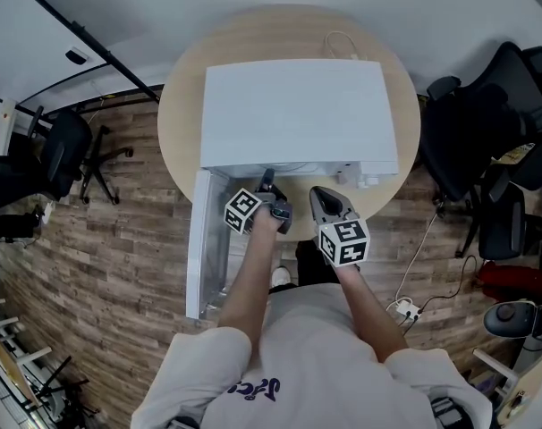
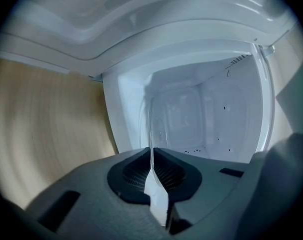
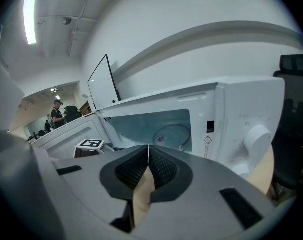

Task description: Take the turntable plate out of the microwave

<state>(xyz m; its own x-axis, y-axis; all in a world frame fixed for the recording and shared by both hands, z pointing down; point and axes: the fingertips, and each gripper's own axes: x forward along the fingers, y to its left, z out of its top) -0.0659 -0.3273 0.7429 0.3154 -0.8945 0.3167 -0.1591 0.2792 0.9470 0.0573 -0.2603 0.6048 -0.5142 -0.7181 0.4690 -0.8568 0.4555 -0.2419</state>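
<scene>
Stands at a round wooden counter (image 1: 177, 123) before a white microwave (image 1: 293, 105), door (image 1: 204, 239) swung wide open toward the left side. Reaches the left claw (image 1: 267, 184) into the mouth of the cavity and pinches the thin glass rim of the turntable plate (image 2: 151, 129), ribbed pads (image 2: 166, 171) pressed against it from both sides. Shows the plate (image 3: 172, 133) inside the cavity, not yet out. Holds the right claw (image 1: 317, 191) just beside the left one, outside the opening, jaws fully together on nothing (image 3: 149, 156).

Offers little to read: a small warning-triangle label (image 3: 207, 139) on the front panel between cavity and round dial (image 3: 255, 136), print too small to make out; black-and-white square markers on each claw's cube (image 1: 344, 241); purple lettering on the white shirt (image 1: 298, 365), not legible. Bears no visible brand name.
</scene>
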